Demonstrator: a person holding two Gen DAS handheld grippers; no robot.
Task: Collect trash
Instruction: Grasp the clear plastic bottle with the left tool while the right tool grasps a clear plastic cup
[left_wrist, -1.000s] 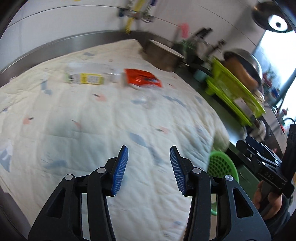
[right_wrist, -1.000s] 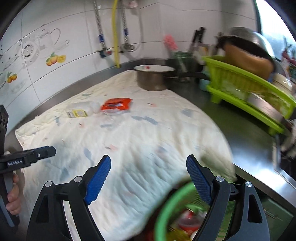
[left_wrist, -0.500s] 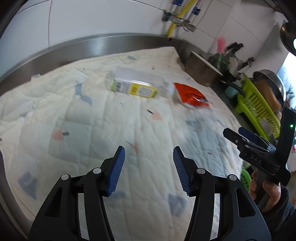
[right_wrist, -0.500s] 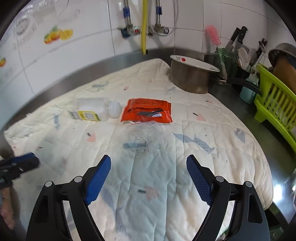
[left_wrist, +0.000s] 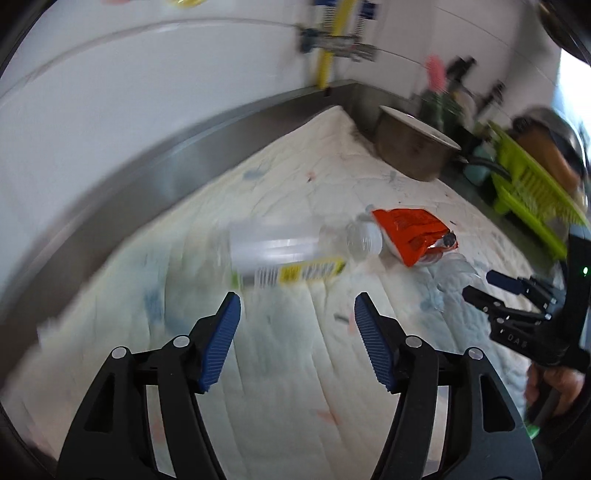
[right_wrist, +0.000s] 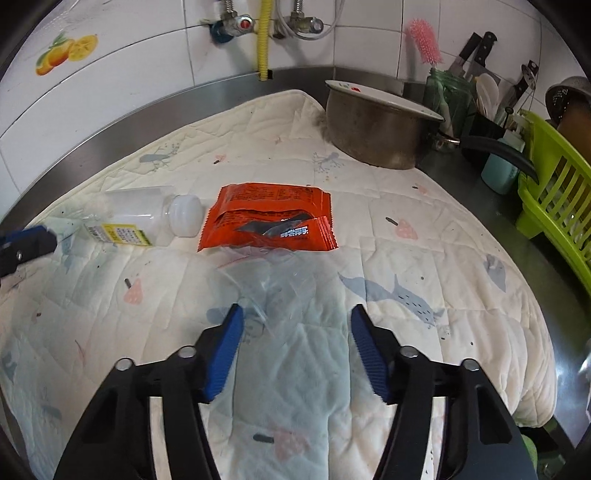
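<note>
An empty clear plastic bottle (left_wrist: 291, 254) with a yellow label lies on its side on the quilted cloth (left_wrist: 280, 369), just beyond my open, empty left gripper (left_wrist: 297, 314). It also shows in the right wrist view (right_wrist: 144, 218). An orange snack wrapper (right_wrist: 267, 221) lies beside its cap; it shows in the left wrist view too (left_wrist: 413, 234). A crumpled clear plastic bag (right_wrist: 273, 280) lies just ahead of my open, empty right gripper (right_wrist: 295, 325), whose tips nearly flank it. The right gripper also shows in the left wrist view (left_wrist: 484, 286).
A steel pot (right_wrist: 380, 129) stands at the cloth's far corner. A jar of utensils and knives (right_wrist: 448, 96) and a green dish rack (right_wrist: 554, 192) stand to the right. The tiled wall with pipes (right_wrist: 264, 37) runs behind. The steel counter edge (right_wrist: 576, 295) lies right.
Both grippers have moved forward towards the trash: the left closer to the bottle, the right up to the clear bag. The right gripper's jaws have narrowed. The green basket has dropped out of view.
</note>
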